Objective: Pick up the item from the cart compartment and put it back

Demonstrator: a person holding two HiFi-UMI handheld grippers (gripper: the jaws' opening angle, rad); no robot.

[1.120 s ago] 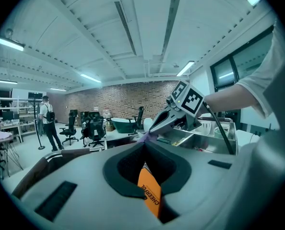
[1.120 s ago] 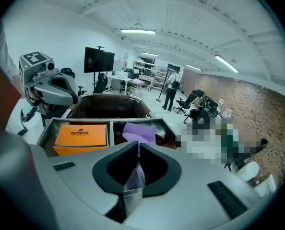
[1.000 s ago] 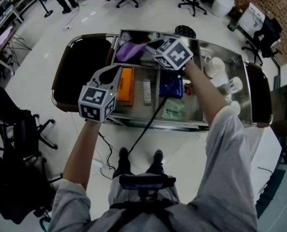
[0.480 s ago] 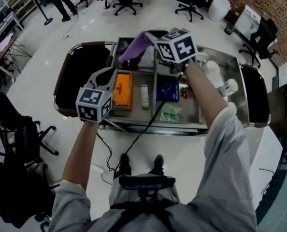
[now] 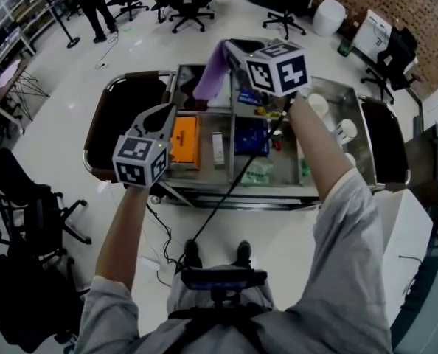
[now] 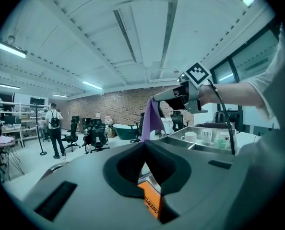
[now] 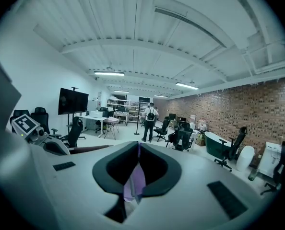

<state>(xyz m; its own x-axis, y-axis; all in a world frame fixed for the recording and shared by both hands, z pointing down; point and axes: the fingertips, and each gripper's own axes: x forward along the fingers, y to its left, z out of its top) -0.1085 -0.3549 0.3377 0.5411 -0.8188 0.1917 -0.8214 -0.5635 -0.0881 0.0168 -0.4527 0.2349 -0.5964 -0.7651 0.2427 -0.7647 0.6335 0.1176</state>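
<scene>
In the head view, the right gripper (image 5: 228,45) is pinching a purple cloth (image 5: 210,72) above the steel cart's (image 5: 278,196) rear compartment, and the cloth's long axis is hanging downward. The left gripper view is showing the left gripper (image 6: 145,142) closed and empty over an orange box (image 6: 149,201) printed "CHEERFUL". In the right gripper view, the cloth is trailing down between the clamped jaws, and a brick wall (image 7: 257,109) is standing beyond.

Loose light-grey fabric sleeves (image 5: 344,220), dark shoes (image 5: 191,245), black chest-mounted bracket (image 5: 223,277). Smooth grey plastic left gripper (image 5: 169,110) and matching right gripper (image 5: 230,46), each topped with a white cube with black square markers (image 5: 139,161). Thin black cable (image 5: 234,186) off the right one.
</scene>
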